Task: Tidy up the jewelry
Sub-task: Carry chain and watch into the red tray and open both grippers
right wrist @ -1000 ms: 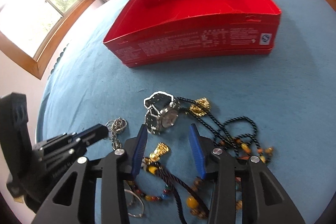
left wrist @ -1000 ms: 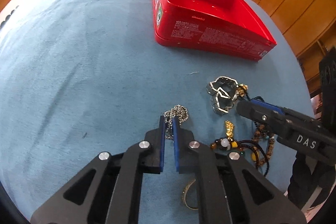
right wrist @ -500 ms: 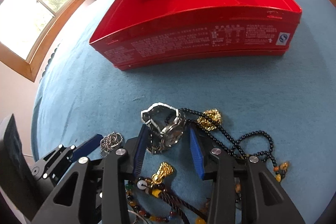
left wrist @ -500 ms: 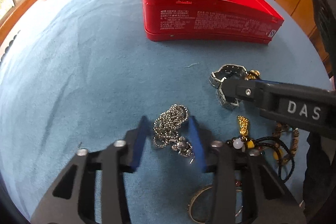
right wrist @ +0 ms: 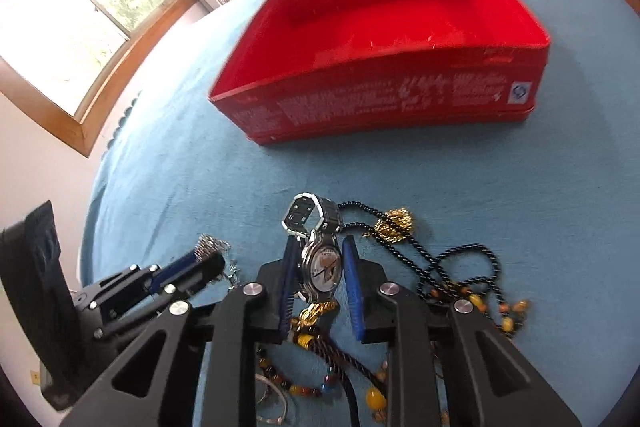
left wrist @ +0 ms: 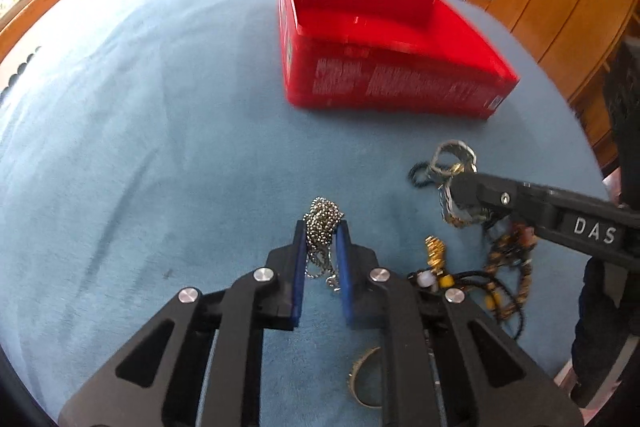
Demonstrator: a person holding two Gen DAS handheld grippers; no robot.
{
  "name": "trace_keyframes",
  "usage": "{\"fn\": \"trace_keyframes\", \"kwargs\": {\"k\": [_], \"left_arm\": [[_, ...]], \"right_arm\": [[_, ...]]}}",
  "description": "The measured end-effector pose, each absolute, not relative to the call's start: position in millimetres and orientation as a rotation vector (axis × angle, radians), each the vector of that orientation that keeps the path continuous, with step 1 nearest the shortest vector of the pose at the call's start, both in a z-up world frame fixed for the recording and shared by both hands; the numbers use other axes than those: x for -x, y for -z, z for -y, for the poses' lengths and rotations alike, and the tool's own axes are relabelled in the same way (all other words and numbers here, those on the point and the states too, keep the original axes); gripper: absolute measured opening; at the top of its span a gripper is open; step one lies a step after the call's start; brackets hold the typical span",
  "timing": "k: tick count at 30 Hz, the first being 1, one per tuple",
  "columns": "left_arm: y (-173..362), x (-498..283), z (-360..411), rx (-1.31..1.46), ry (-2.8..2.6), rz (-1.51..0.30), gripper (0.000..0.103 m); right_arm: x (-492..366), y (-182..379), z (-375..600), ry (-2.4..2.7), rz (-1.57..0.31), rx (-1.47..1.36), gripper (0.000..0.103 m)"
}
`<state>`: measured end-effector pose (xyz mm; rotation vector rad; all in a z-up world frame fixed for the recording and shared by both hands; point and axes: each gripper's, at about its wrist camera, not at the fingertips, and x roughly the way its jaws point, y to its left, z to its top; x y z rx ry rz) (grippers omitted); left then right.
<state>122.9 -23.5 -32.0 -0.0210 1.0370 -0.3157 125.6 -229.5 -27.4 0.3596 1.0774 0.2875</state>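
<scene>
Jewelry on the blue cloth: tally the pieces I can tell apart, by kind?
Silver ball chain: 1
Wristwatch: 1
Black bead necklace with gold charm: 1
Bangle: 1
Tangled coloured bead strands: cannot separate
Total distinct: 4

A matt blue cloth with a soft, short nap point(left wrist: 160, 131) covers the table. The open red box point(right wrist: 384, 107) has smooth, glossy walls printed in white. The silver ball-link chain point(left wrist: 322, 223) and the steel-banded wristwatch point(right wrist: 320, 259) gleam as polished metal. The matt black plastic left hand-held gripper point(left wrist: 321, 251) carries blue rubbery pads point(left wrist: 298, 267).
</scene>
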Motion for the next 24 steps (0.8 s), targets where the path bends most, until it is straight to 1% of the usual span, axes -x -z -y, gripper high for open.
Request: {"fn": "trace_keyframes", "kwargs": {"k": [13, 19, 24], "left_arm": [[-36, -122, 29, 0.067, 0.365, -0.87, 0.012], [-83, -131, 36, 0.085, 0.398, -0.752, 0.012], [-108, -163, 54, 0.106, 0.417, -0.688, 0.012]], "right_arm": [[-125, -29, 267, -0.256, -0.939, -0.363, 0.022], [-152, -44, 282, -0.245, -0.901, -0.373, 0.022], [-185, -49, 286, -0.207, -0.892, -0.371, 0.022]]}}
